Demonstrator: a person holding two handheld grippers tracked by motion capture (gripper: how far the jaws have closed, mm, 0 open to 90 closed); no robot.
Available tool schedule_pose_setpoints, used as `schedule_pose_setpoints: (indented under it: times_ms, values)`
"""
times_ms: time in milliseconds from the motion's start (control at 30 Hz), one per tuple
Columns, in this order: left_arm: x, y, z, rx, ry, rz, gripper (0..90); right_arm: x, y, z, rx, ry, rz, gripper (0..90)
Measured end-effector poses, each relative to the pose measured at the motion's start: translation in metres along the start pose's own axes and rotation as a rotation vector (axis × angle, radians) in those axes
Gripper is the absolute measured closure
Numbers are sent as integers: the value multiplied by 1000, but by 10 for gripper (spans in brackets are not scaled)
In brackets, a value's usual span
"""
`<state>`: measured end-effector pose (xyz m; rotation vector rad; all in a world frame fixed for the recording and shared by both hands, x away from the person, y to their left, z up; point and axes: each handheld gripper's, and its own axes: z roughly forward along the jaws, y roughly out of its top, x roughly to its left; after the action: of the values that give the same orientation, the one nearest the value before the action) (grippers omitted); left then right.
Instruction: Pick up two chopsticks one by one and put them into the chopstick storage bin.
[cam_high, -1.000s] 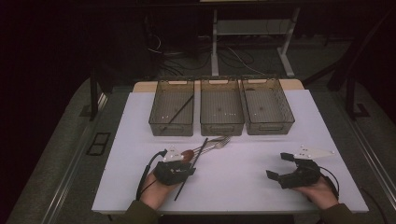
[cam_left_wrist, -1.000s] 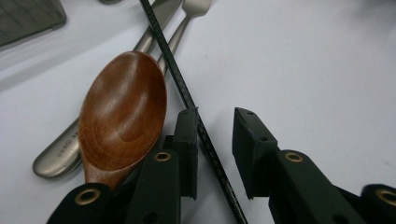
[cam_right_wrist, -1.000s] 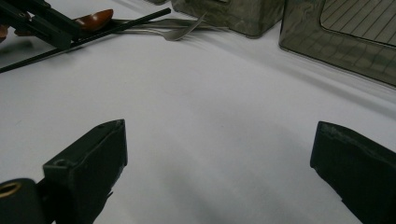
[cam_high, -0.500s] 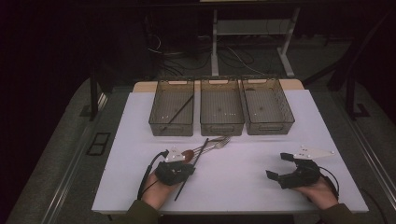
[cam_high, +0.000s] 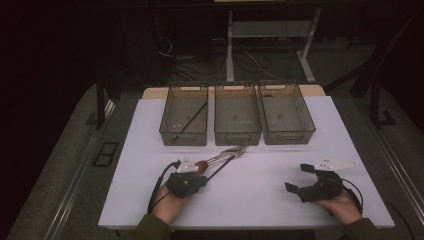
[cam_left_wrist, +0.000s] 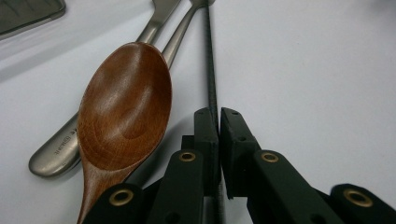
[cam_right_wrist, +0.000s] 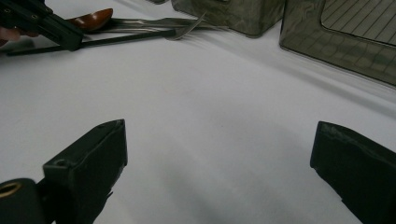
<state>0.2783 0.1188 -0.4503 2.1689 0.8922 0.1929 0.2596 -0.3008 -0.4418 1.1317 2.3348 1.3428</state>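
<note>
**Black chopstick pinched at the near end**

Black and thin, chopstick lying on white counter, long axis running straight ahead from left gripper toward the three bins. Clamped on chopstick just short of its near end, jaws just closed in with the stick between them, pads pressing from both sides. Far tip pointing up-counter, close beside fork tines. Wooden spoon just left of the pinch in the left gripper view, bowl up, resting over a steel handle; not caught in the grip, though very near it.

Right gripper well apart on the other side of the counter, released, jaws spread wide, nothing between them. Left hand therefore by far the nearer to the cutlery.

Another dark stick already lying aslant in the leftmost bin, ahead of the left gripper. Likely next: lifting straight up to clear spoon, then carrying forward along the stick's own axis. Risk: held so near one end, far tip apt to droop or drag across the fork.
</note>
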Motion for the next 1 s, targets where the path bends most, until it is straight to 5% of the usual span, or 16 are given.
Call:
schedule_pose_setpoints:
  times_ms: [500,1000]
  values:
    - [-1,3,-2,-4,-29,18,851,0,0,0,0,1,1,33]
    - [1,9,-16,-68,-83,41,851,3,0,2,-5,12,-2,33]
